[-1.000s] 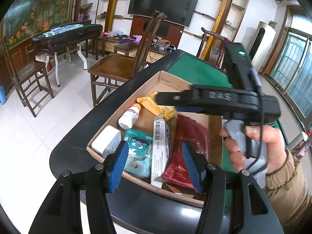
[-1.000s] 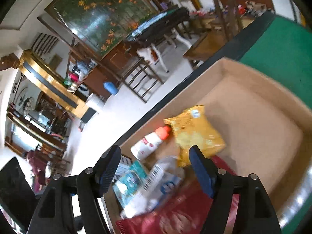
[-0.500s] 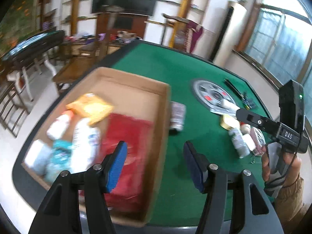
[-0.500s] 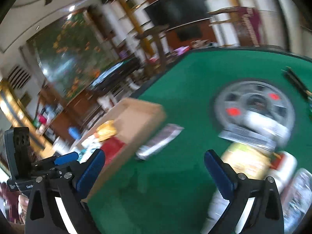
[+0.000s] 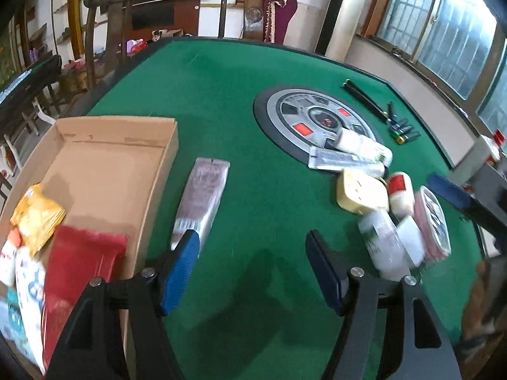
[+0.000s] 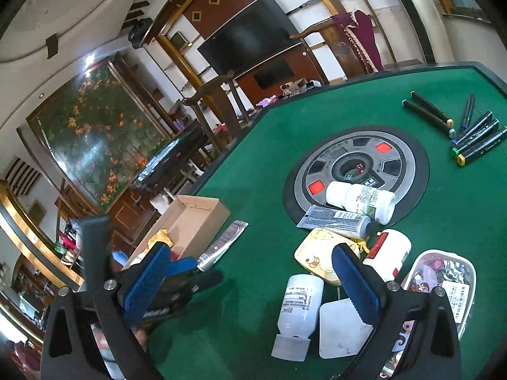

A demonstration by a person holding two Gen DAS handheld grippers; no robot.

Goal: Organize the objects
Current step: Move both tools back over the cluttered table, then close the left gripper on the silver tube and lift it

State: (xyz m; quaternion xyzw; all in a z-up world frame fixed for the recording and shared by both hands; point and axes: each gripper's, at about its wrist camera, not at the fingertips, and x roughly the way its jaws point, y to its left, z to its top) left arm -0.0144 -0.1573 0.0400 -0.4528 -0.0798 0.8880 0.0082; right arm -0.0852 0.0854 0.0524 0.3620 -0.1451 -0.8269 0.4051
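A cardboard box (image 5: 111, 158) (image 6: 193, 221) sits at the table's left edge, holding a yellow snack bag (image 5: 36, 213), a red packet (image 5: 79, 259) and other items. A silvery wrapped packet (image 5: 206, 190) (image 6: 225, 243) lies on the felt beside the box. A pile of loose items lies to the right: white bottles (image 6: 361, 199) (image 6: 301, 304), a tube (image 6: 336, 221), a yellow case (image 5: 361, 194) (image 6: 317, 256), a clear lidded container (image 6: 443, 278). My left gripper (image 5: 252, 269) is open and empty above the felt. My right gripper (image 6: 250, 281) is open and empty over the pile.
A round dice console (image 5: 317, 123) (image 6: 355, 171) is set in the green table's middle. Several markers (image 6: 469, 139) (image 5: 402, 129) lie at the far right. Wooden chairs (image 5: 107, 31) stand beyond the table's far edge.
Both grippers have swung right, away from the box, toward the pile of loose items. The right gripper now hangs over the pile; both stay open and empty.
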